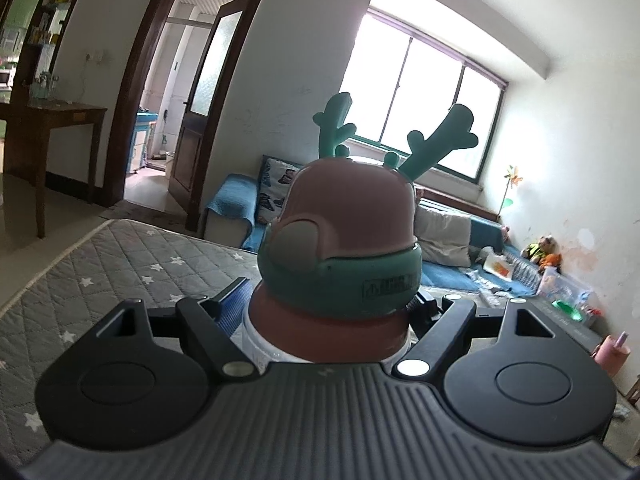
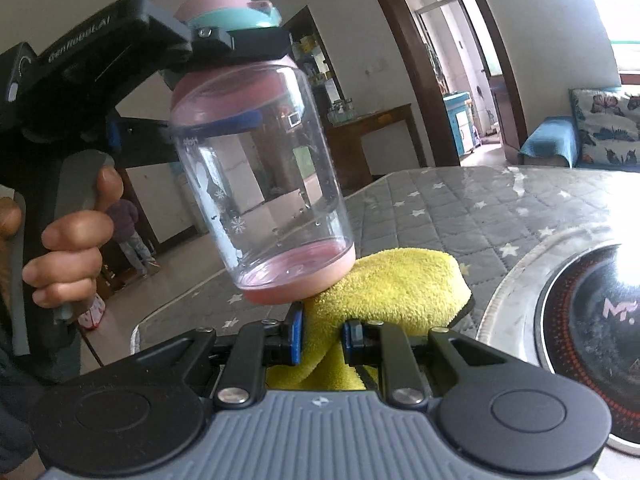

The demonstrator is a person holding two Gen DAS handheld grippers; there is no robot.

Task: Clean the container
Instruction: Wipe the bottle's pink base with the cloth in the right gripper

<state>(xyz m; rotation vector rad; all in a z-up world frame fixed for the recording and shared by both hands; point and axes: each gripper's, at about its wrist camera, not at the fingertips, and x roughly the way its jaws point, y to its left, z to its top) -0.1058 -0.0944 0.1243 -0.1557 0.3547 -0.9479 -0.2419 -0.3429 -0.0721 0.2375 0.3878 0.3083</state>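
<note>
My left jaws (image 2: 224, 46) clamp the neck of the clear plastic bottle with pink base and antlered pink-and-teal lid (image 2: 260, 184), holding it above the grey star-quilted mattress (image 2: 460, 216). My right jaws (image 2: 322, 338) pinch a yellow fluffy cloth (image 2: 396, 284) against its base.

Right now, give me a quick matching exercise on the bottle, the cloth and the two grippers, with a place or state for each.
Things:
1. bottle
2. yellow cloth
3. left gripper
4. antlers

States:
A. teal, on top of the lid
B. clamped around the bottle's neck
C. pinched in the right gripper, touching the bottle's base
D. clear, held in the air, tilted

Pairs: 1-D, 2-C, 3-B, 4-A
</note>
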